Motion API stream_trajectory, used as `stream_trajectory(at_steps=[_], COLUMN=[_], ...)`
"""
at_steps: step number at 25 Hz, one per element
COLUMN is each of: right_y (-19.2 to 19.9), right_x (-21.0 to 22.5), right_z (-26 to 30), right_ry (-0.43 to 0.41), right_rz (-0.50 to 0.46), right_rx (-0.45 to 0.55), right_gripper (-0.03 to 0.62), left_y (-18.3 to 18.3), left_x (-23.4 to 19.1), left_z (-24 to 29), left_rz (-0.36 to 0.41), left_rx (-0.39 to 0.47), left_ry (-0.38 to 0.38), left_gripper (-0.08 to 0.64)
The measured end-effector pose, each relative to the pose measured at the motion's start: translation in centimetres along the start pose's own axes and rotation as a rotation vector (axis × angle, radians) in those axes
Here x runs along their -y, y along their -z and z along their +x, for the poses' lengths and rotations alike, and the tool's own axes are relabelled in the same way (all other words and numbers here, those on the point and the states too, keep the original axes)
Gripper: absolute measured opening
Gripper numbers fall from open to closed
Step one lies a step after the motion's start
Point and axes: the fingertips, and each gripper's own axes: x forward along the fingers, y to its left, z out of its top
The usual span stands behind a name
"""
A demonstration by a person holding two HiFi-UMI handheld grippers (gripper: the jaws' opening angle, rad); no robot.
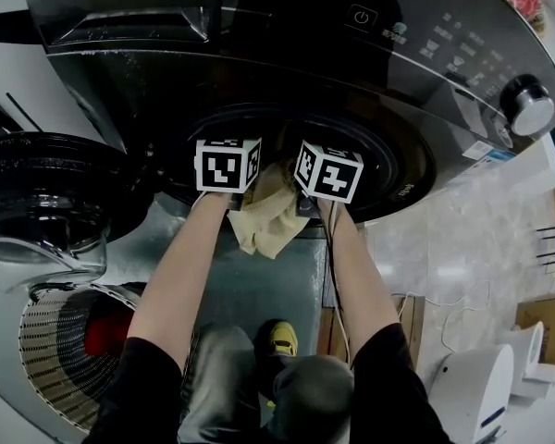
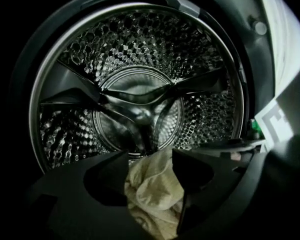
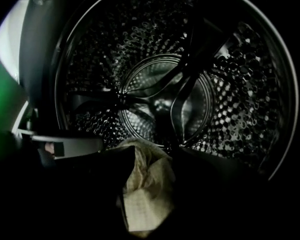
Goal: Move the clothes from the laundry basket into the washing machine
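A pale yellow cloth (image 1: 268, 215) hangs at the round mouth of the dark washing machine (image 1: 259, 54), held up between both grippers. My left gripper (image 1: 229, 169) is shut on its left part; in the left gripper view the cloth (image 2: 152, 189) fills the gap of the left gripper (image 2: 150, 159), with the steel drum (image 2: 140, 114) straight ahead. My right gripper (image 1: 326, 176) is shut on the cloth's right part. The right gripper view shows the cloth (image 3: 145, 194) bunched in the right gripper (image 3: 154, 156), with the drum (image 3: 160, 104) beyond. The drum looks bare inside.
The machine's round door (image 1: 46, 183) stands swung open at the left. Below it sits the slatted laundry basket (image 1: 51, 359) with a red garment (image 1: 106, 331) inside. A white appliance (image 1: 476, 387) and cardboard boxes (image 1: 541, 317) stand on the floor at the right.
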Motion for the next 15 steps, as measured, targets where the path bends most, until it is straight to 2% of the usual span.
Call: stream_trajectory(at_steps=[15], right_y=[0.23], right_x=[-0.17], right_z=[-0.31], right_ry=[-0.026], right_rz=[0.022], right_rx=[0.002], right_gripper=[0.225], left_y=[0.48], left_x=[0.52], left_z=[0.11], left_rz=[0.008], left_rx=[-0.017], left_ry=[-0.004], left_gripper=[0.268])
